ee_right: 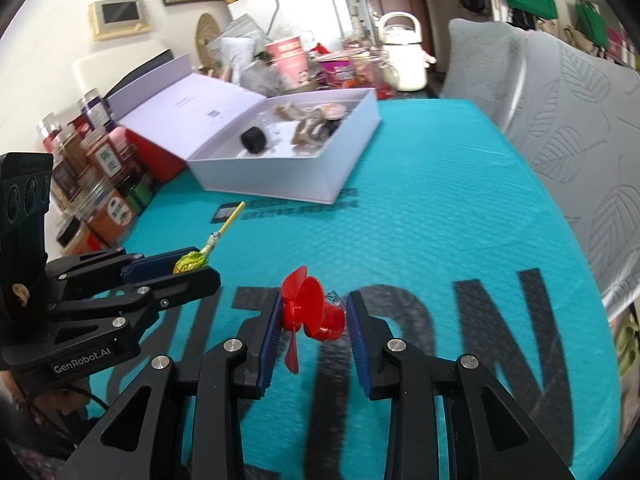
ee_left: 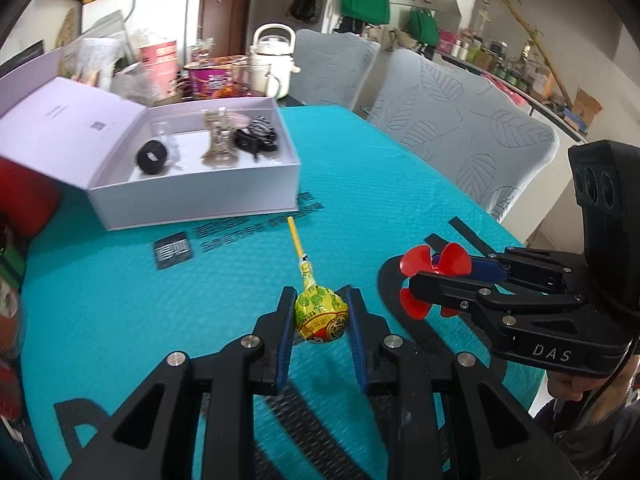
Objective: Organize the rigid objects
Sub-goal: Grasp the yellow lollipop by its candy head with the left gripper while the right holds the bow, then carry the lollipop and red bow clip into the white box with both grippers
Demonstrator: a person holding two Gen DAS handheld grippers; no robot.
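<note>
The lollipop (ee_left: 320, 317) sits between the fingers of the left claw (ee_left: 319, 322), its yellow wrapped head touching both blue pads (ee_left: 282, 344), so the claw is closed narrowly around it. Its stick (ee_left: 296, 240) points straight ahead of the claw, toward the white box (ee_left: 192, 196) that stands open farther ahead and to the left on the teal desk (ee_left: 120, 300). Inside the box lie a black roll (ee_left: 151, 157), a clear stand-like piece (ee_left: 218, 138) and a black-and-white bundle (ee_left: 258, 134).

The red fan (ee_right: 310, 312) is between the fingers of the right claw (ee_right: 312, 322). One blade touches the left pad (ee_right: 269, 344), while a gap shows between the hub and the right pad, so the claw is half-wide and I cannot tell if it grips. The left wrist view shows the fan (ee_left: 434, 276) at the tip of the right claw (ee_left: 424, 280), just right of the left claw. The box (ee_right: 288, 176) lies ahead of the right claw and slightly left, well apart. Jars (ee_right: 100, 168) stand far to its left at the desk (ee_right: 440, 220) edge.
</note>
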